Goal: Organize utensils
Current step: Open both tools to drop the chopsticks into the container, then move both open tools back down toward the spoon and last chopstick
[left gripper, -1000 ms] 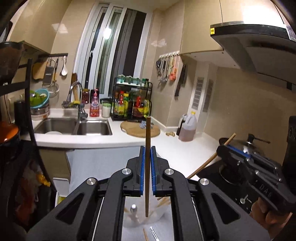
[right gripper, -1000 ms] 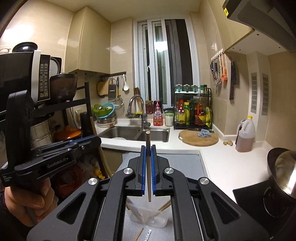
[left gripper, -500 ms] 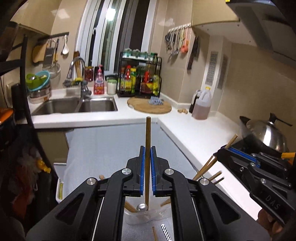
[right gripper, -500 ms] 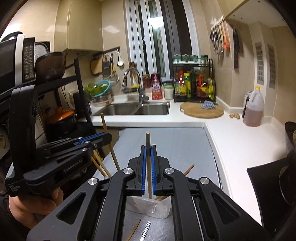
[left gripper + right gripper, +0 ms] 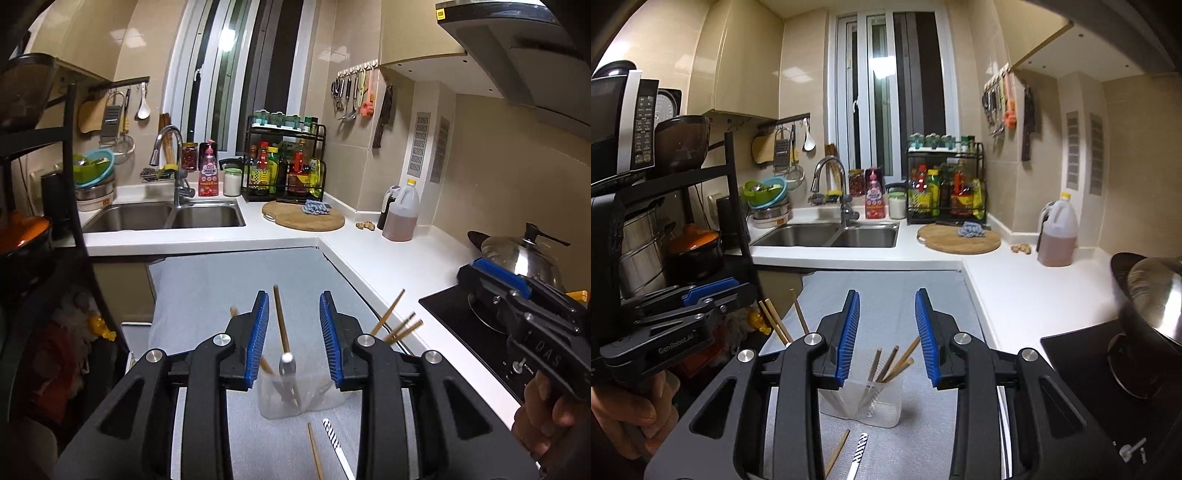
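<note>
A clear plastic utensil holder [image 5: 295,397] [image 5: 862,402] stands on the grey mat and holds several wooden chopsticks [image 5: 894,362] and a metal-handled utensil [image 5: 287,363]. A released chopstick [image 5: 280,321] stands in it between my left jaws. My left gripper [image 5: 291,332] is open just above the holder. My right gripper [image 5: 887,334] is open and empty above the holder too. A loose chopstick [image 5: 316,452] [image 5: 837,452] and a patterned-handle utensil [image 5: 334,439] [image 5: 857,452] lie on the mat in front of the holder.
The grey mat [image 5: 886,291] lies between a black rack [image 5: 731,206] on the left and the white counter [image 5: 1015,288] on the right. A wok with a lid [image 5: 517,258] sits on the stove [image 5: 461,317]. Sink [image 5: 166,218], cutting board [image 5: 303,218] and oil jug [image 5: 400,210] are at the back.
Both grippers came down over the holder, opened and let go of their chopsticks. The chopsticks now stand in the holder.
</note>
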Motion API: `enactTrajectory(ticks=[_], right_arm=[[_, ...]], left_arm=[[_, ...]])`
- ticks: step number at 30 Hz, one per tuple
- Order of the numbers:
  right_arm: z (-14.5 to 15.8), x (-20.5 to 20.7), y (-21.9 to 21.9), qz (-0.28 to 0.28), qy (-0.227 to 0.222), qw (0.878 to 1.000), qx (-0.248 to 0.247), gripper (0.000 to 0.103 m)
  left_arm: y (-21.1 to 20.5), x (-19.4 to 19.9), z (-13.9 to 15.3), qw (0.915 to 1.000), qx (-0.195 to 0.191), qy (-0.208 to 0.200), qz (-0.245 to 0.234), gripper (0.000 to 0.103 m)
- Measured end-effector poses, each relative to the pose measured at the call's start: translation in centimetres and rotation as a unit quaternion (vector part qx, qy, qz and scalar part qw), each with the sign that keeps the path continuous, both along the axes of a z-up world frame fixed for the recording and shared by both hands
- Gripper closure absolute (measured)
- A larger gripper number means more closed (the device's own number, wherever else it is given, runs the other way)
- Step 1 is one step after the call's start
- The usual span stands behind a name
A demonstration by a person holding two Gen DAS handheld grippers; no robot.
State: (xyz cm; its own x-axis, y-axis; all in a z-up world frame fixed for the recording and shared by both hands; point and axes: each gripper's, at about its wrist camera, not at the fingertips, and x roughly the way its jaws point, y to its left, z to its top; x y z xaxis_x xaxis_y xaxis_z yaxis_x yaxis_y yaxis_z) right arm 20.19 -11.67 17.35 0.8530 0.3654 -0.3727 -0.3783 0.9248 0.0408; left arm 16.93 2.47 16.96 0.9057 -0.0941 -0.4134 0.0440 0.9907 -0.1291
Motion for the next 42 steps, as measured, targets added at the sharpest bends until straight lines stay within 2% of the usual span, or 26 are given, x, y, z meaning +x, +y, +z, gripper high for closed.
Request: enactTrajectory(ticks=[5, 11, 23, 29, 33, 42], right_arm=[[-0.7, -3.9, -1.2, -0.011, -0.012, 1.000, 0.005, 0.071], [-3.7, -8.0, -2.1, -0.020, -0.005, 1.000, 0.003, 0.070], [-7.7, -13.4, -3.9, -0.018, 0.039, 0.999, 0.019, 0.071], [-10.3, -14.0, -4.1, -0.014, 0.078, 0.997, 0.023, 0.074], [-13.4, -13.5, -4.0, -0.007, 0.131, 0.990, 0.046, 0.086], [-19.9, -11.2, -1.7, -0.006, 0.226, 0.973, 0.050, 0.084]], left_arm=[[-0.1, -3.6, -1.9, 0.9997, 0.002, 0.013, 0.020, 0.074], [0.0, -6.8, -5.1, 0.9987, -0.002, 0.035, 0.037, 0.074], [0.1, -11.6, -10.1, 0.9970, 0.003, 0.063, 0.046, 0.074], [-0.5, -13.3, -13.1, 0.9968, 0.012, 0.067, 0.043, 0.074], [-0.5, -13.7, -14.8, 0.9968, 0.018, 0.065, 0.044, 0.074], [0.5, -14.2, -16.6, 0.9955, 0.009, 0.078, 0.052, 0.074]])
